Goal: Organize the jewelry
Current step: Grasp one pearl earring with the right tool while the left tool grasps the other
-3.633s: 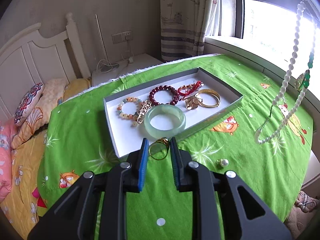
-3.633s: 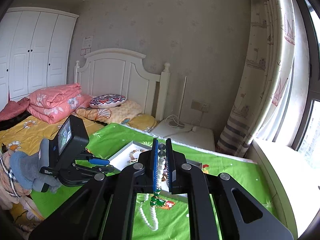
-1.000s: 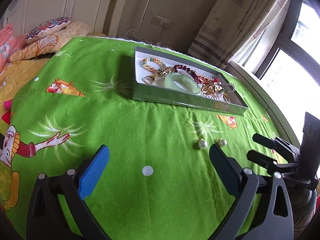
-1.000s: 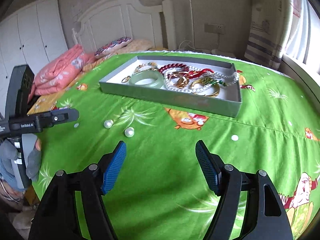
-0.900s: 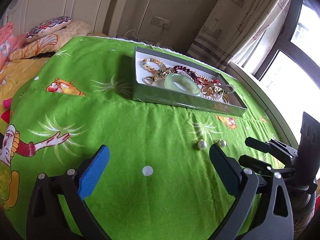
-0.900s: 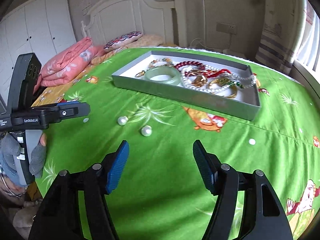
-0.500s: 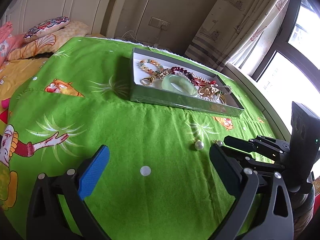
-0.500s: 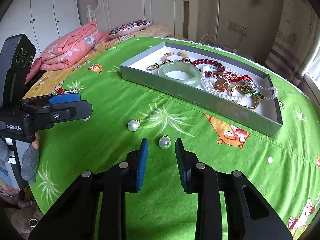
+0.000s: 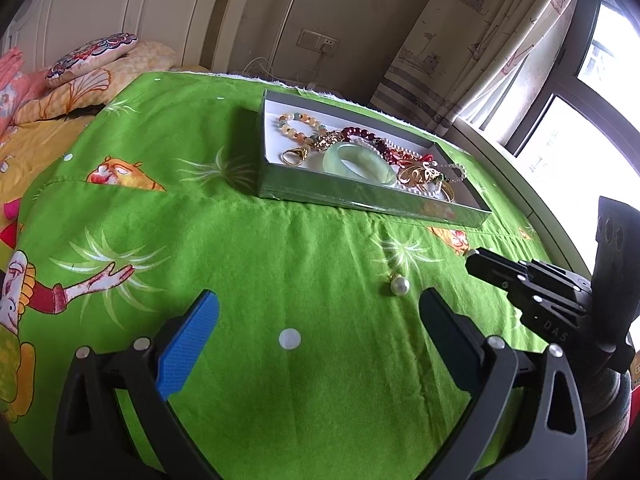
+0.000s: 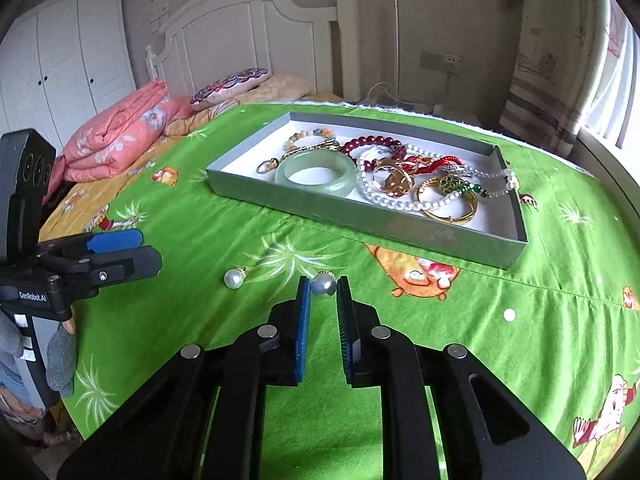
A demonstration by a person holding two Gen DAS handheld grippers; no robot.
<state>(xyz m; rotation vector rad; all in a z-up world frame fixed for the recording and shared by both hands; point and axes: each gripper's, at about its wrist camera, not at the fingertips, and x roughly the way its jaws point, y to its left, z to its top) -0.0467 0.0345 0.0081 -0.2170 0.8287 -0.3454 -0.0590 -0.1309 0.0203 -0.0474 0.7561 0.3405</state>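
Here, your right claw [image 10: 322, 294] is closing with a pearl earring [image 10: 323, 285] between its blue pads at the tips; whether the pads press it yet cannot be told. A second pearl earring [image 10: 233, 279] lies on the green bedsheet [image 10: 500, 360] just left of it, apart from both claws. Your left claw [image 9: 318, 334] stands wide and empty over bare sheet, with that second earring near its right fingertip. The grey jewelry tray [image 10: 384, 222] sits beyond the earrings, its near wall well clear of your right claw. Inside it lie a jade bangle [image 10: 316, 173], a white bead necklace [image 10: 400, 200], a gold bangle [image 10: 454, 210] and a red bead bracelet [image 10: 370, 144], crowded toward the right end. Open sheet runs to the right of your right claw, up to the bed's edge.
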